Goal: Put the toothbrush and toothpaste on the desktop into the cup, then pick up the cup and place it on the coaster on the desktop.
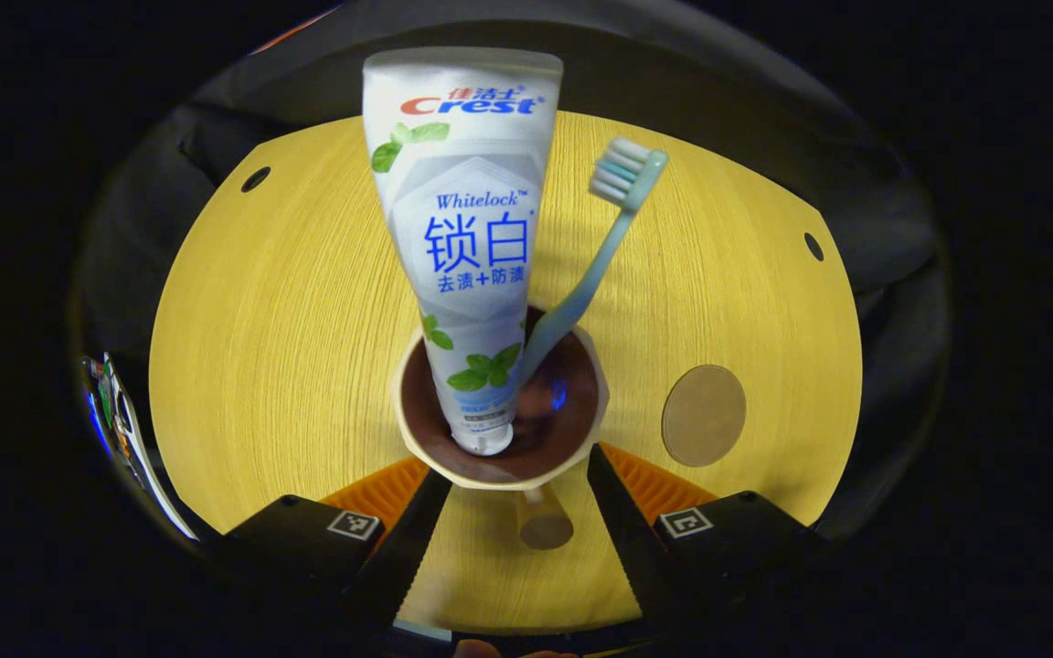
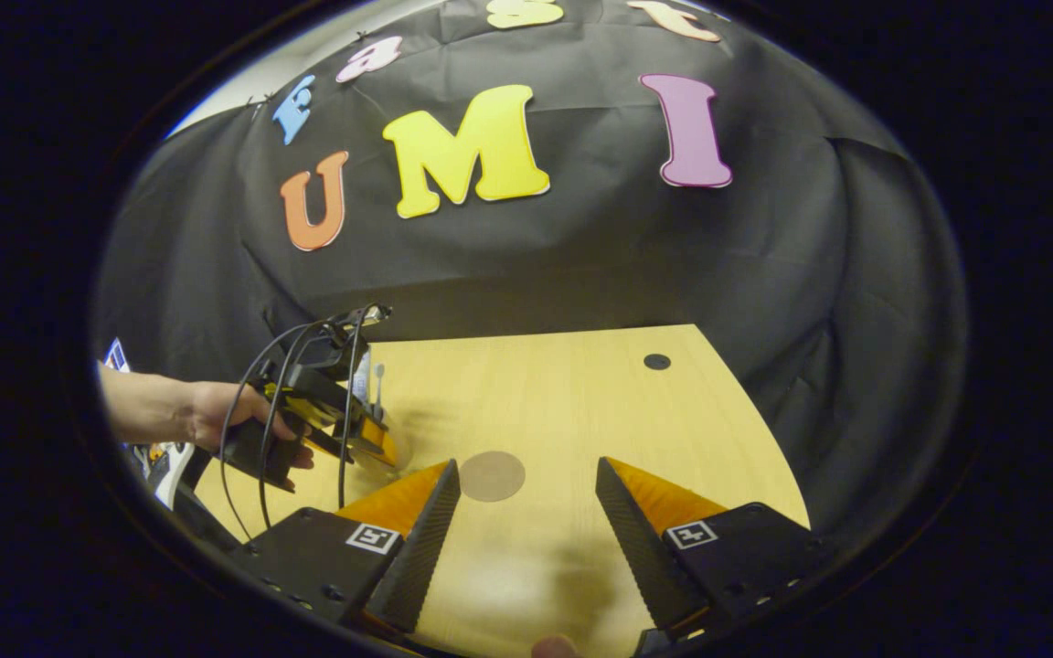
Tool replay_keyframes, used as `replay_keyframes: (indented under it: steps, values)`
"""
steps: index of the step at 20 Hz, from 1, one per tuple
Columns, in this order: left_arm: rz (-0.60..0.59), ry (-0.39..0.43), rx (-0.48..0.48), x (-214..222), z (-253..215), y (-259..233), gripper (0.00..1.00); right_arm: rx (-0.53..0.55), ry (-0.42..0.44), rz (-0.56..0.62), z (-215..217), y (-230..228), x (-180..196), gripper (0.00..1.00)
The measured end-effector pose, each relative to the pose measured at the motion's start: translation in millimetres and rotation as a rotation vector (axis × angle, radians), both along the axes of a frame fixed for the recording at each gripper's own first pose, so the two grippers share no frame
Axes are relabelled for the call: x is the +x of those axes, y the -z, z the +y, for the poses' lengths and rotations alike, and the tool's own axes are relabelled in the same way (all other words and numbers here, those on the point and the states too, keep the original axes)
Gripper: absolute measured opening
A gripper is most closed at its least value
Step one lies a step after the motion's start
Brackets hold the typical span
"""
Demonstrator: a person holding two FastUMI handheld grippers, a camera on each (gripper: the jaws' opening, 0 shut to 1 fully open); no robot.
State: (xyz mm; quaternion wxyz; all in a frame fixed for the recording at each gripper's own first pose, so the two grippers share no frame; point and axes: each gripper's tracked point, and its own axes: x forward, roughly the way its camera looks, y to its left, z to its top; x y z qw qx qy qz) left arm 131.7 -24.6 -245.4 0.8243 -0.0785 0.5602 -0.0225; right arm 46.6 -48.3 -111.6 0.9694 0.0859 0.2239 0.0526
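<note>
Your left gripper (image 1: 501,521) brackets the loaded cup (image 1: 499,420), jaws released either side; coaster (image 1: 703,416) lies just right, right gripper (image 2: 526,521) idle, released.

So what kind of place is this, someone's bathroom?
More likely a staged recording booth: a black cloth wall hangs behind a bare yellow wooden desktop, and a hand works a cabled two-finger gripper there.

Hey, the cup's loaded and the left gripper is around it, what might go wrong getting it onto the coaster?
1. The toothpaste stands tall and leans out of the cup, so a tilt may tip it out.
2. The toothbrush rests loosely against the rim and may shift.
3. The left gripper flanks only the cup's near side; the grasp may slip before the coaster.
</note>
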Motion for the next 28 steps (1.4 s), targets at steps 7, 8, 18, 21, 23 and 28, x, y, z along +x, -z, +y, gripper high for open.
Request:
replay_keyframes:
  steps: [7,8,18,21,23,28]
  values:
    - [0.034,0.017,0.030,0.3,12.9,9.7,0.67,0.019,0.025,0.020,-3.8,4.5,-0.1,0.86]
    - [0.041,0.021,0.038,-5.3,16.6,6.1,0.63,0.021,0.028,0.024,-3.5,5.2,1.1,0.86]
    - [0.061,0.033,0.009,-16.8,10.4,-0.5,0.27,0.028,0.048,0.034,-9.6,8.8,-0.6,0.90]
    - [0.048,0.048,-0.015,-17.5,13.2,-9.5,0.27,0.030,0.058,0.027,-11.9,5.6,1.0,0.86]
    - [0.026,0.071,-0.008,-20.9,9.8,-10.0,0.27,0.032,0.063,0.020,-13.5,2.9,-1.7,0.86]
    - [-0.017,0.142,0.009,-28.3,8.1,-13.0,0.26,0.035,0.089,0.010,-33.2,1.1,-19.6,0.90]
